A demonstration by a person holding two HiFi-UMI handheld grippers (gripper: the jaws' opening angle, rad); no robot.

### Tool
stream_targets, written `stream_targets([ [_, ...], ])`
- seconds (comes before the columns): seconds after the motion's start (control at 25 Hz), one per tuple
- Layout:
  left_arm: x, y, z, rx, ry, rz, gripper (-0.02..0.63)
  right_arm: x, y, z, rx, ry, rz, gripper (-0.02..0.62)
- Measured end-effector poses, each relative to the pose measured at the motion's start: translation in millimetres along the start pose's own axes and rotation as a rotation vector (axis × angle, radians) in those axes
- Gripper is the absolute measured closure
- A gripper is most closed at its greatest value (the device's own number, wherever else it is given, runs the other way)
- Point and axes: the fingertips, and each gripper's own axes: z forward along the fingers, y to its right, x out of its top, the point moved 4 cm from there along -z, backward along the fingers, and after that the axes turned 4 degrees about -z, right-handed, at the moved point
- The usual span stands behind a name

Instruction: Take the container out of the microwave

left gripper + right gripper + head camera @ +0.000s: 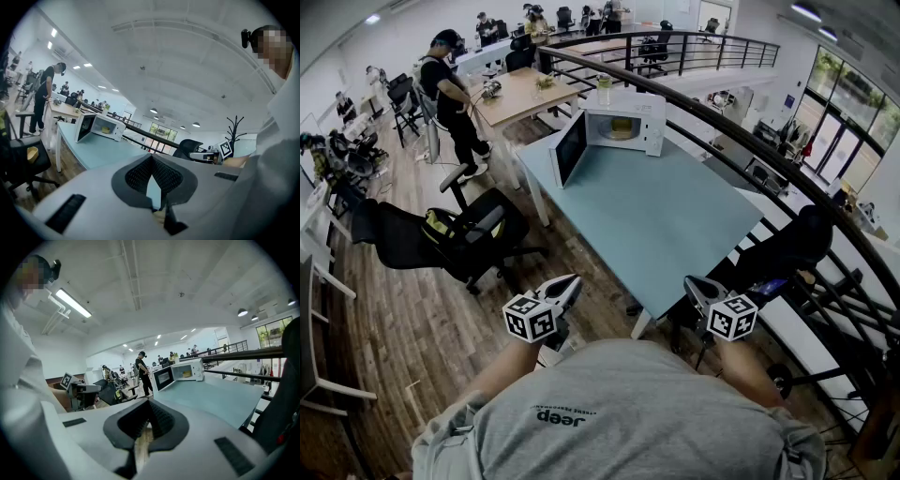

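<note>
The white microwave (628, 127) stands at the far end of the light blue table (675, 216) with its door (570, 148) swung open to the left. A yellow container (621, 128) sits inside it, and also shows as the small container (106, 130) in the left gripper view and the container (187, 374) in the right gripper view. My left gripper (570, 281) and right gripper (692, 284) hang close to my body, short of the table's near edge and far from the microwave. Both have their jaws together with nothing between them: left gripper (151, 159), right gripper (149, 409).
A black office chair (459, 234) stands left of the table on the wood floor. A curved dark railing (750, 141) runs along the table's right side. A person (450, 94) stands by a wooden desk (520, 94) behind the microwave. A jar (604, 89) stands on the microwave.
</note>
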Motion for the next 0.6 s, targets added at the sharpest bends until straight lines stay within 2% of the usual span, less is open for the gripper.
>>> stream_targets([
  [0.36, 3, 17, 6, 0.004, 0.004, 0.012, 0.6, 8, 4, -9, 0.015, 0.004, -0.013, 0.58],
  [0.6, -8, 37, 8, 0.02, 0.002, 0.014, 0.6, 1, 15, -24, 0.002, -0.013, 0.043, 0.578],
])
